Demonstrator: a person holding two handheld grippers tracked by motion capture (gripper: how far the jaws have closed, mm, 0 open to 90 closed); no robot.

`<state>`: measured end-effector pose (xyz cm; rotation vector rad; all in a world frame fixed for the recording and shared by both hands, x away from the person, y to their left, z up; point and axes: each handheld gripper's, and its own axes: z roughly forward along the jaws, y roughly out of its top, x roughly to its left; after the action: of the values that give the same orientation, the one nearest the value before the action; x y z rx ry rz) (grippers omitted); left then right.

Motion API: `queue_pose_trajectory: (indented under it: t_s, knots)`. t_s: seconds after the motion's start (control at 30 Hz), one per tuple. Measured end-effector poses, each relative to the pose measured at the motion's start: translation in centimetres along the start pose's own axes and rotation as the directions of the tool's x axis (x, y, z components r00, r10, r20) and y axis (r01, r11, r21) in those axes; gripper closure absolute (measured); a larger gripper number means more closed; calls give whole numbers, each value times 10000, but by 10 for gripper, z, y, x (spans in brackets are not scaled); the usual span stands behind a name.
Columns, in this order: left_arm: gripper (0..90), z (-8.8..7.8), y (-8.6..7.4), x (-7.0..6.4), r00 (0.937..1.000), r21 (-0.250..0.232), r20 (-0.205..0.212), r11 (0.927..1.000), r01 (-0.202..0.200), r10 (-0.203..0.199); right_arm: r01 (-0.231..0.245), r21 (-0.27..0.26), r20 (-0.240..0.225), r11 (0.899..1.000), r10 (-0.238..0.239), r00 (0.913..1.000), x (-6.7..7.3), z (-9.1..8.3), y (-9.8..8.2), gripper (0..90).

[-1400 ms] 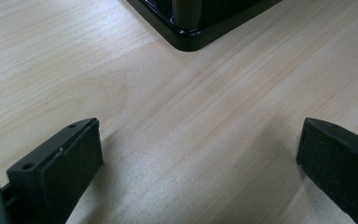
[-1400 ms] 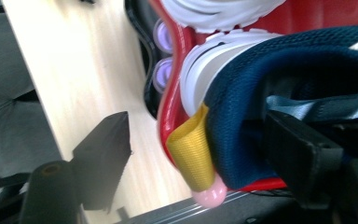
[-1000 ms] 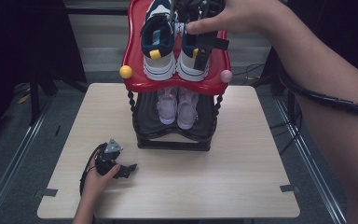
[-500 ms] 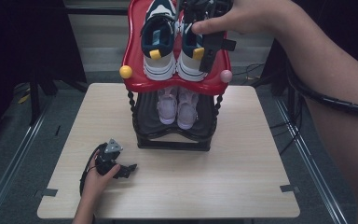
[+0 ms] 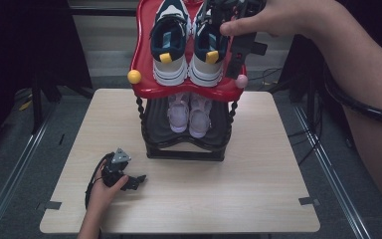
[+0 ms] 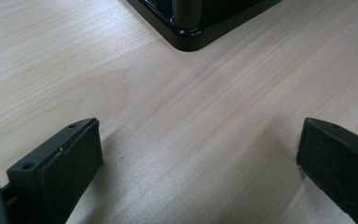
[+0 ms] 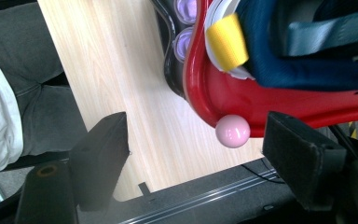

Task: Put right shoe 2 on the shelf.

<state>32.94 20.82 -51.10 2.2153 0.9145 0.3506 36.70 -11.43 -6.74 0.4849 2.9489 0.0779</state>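
Note:
A two-tier shoe rack stands at the back of the wooden table (image 5: pixel 258 174). Its red top tray (image 5: pixel 144 50) carries a pair of navy and white sneakers (image 5: pixel 169 45) with yellow heel tabs. A pale lilac pair (image 5: pixel 189 112) sits on the black lower shelf. My right gripper (image 5: pixel 238 59) hovers at the tray's right front corner beside the right sneaker (image 5: pixel 206 55), open and empty. In the right gripper view the open gripper (image 7: pixel 196 128) frames the pink corner ball (image 7: pixel 232 131), with that sneaker (image 7: pixel 298 65) above. My left gripper (image 5: pixel 132 181) rests open on the table, front left of the rack.
A yellow ball (image 5: pixel 134 76) caps the tray's left corner and a pink ball (image 5: pixel 241 81) its right. The rack's black base corner (image 6: pixel 191 28) lies just ahead of the left gripper (image 6: pixel 200 135). Metal rails run along the floor on both sides of the table.
The right hand and its gripper have shifted to the right, off the right sneaker toward the tray's right edge. The left hand has stayed put.

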Motion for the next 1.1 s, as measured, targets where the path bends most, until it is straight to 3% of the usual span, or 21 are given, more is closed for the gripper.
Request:
queue_pose_trajectory:
  t_s: [0.47, 1.1]
  knots:
    - [0, 0, 0, 0, 10000, 4, -33, 10000, -24, 24, -113, 56, -342, 9999, 115, 9993, 6, 7, -21, 228]
    - [0, 0, 0, 0, 10000, 3, -5, 10000, -3, 3, -274, 648, -807, 9975, 326, 9962, 7, 36, -54, 234]
